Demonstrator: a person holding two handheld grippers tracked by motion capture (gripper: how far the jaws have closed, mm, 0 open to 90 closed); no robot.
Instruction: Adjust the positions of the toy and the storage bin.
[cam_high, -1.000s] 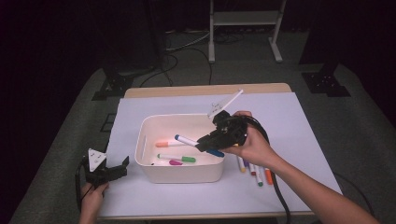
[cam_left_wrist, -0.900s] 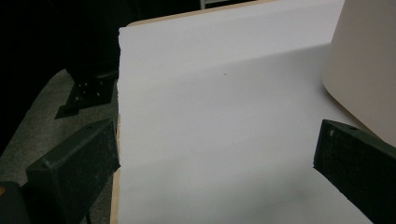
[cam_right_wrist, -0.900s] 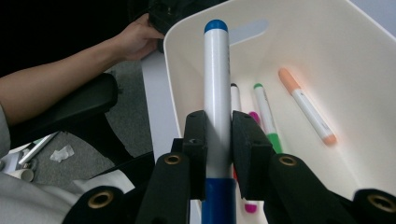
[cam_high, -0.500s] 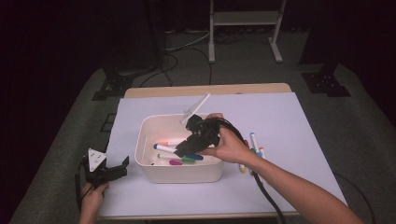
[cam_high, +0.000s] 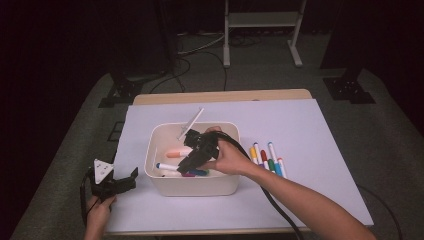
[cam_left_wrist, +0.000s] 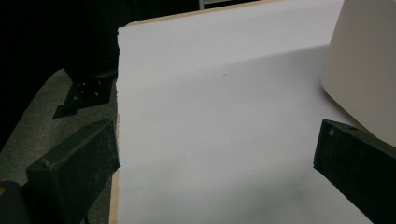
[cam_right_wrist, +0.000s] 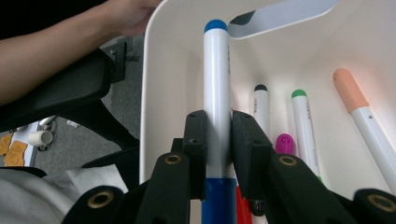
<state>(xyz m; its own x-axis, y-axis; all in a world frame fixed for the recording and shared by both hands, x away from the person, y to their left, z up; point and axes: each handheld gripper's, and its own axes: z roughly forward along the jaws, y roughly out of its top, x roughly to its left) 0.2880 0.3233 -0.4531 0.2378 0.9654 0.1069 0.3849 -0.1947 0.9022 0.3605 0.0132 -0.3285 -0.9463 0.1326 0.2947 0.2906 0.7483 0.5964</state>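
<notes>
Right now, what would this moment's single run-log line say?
right hand-held gripper: shut on blue-capped marker | position: inside white bin | left hand-held gripper: open, beside bin | loose markers: on sheet, right of bin

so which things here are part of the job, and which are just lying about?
In the job:
- blue marker, clamped in the right gripper
- white bin with markers inside
- loose markers on the sheet right of the bin

Lying about:
- left gripper, open, parked beside the bin
- white paper sheet
- stand behind the table

You have no readable text here; the small print along the blue-capped marker (cam_right_wrist: 216, 93) is too blurred.
</notes>
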